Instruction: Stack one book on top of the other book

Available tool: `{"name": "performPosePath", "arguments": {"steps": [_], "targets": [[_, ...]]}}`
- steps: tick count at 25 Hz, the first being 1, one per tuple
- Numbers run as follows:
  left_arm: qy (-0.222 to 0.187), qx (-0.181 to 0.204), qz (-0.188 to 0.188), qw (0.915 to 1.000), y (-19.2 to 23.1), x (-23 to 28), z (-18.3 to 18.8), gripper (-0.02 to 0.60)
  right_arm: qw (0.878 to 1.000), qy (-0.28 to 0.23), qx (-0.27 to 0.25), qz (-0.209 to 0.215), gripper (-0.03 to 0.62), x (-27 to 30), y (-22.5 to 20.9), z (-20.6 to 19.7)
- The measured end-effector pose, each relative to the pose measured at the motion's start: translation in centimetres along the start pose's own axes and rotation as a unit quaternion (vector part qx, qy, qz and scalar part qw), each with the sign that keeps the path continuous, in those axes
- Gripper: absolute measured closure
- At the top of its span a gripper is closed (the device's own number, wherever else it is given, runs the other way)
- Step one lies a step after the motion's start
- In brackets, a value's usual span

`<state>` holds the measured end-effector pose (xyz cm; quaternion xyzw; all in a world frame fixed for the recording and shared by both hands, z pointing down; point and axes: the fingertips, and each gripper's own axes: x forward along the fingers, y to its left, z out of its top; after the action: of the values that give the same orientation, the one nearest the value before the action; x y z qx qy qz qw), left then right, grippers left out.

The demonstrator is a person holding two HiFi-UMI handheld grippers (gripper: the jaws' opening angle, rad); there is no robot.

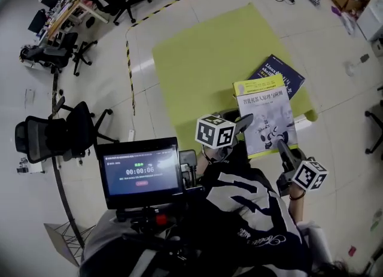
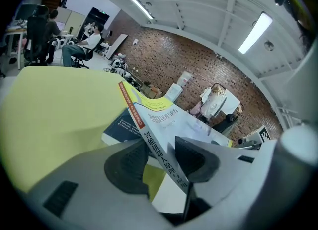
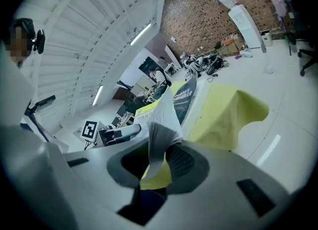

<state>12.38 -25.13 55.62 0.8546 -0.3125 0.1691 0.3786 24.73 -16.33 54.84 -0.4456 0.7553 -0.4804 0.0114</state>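
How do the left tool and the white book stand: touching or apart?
Touching. The left gripper view shows the left tool clamped on the white book at its spine.

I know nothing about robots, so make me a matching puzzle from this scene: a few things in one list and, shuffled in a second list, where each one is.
Things
1. white-and-yellow book
2. dark blue book
3. small screen
4. black office chair

Places
A. flat on the yellow-green cloth
B. on the floor, left of that cloth
C. clamped by the left hand-held gripper and the right hand-held gripper
D. nearest the head camera, showing a timer

Pairs: 1-C, 2-A, 3-D, 4-B
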Motion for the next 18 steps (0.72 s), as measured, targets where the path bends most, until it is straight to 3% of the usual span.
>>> {"name": "performPosePath", "arguments": {"steps": [9,14,18], "targets": [[0.051,0.016,-0.016,0.9984,2.9,6.9,3.7,0.410,0.998,-0.008,0.041,-0.042,0.516,3.5,-4.3,3.9],[0.081,0.037,-0.002,0.9960,4.4,8.9,3.9,0.410,0.995,0.003,0.079,-0.065,0.520,5.2,-5.8,3.5],[0.089,0.046,0.004,0.9950,4.7,9.5,3.9,0.407,0.990,-0.015,0.126,-0.061,0.525,5.3,-5.7,3.1]]}}
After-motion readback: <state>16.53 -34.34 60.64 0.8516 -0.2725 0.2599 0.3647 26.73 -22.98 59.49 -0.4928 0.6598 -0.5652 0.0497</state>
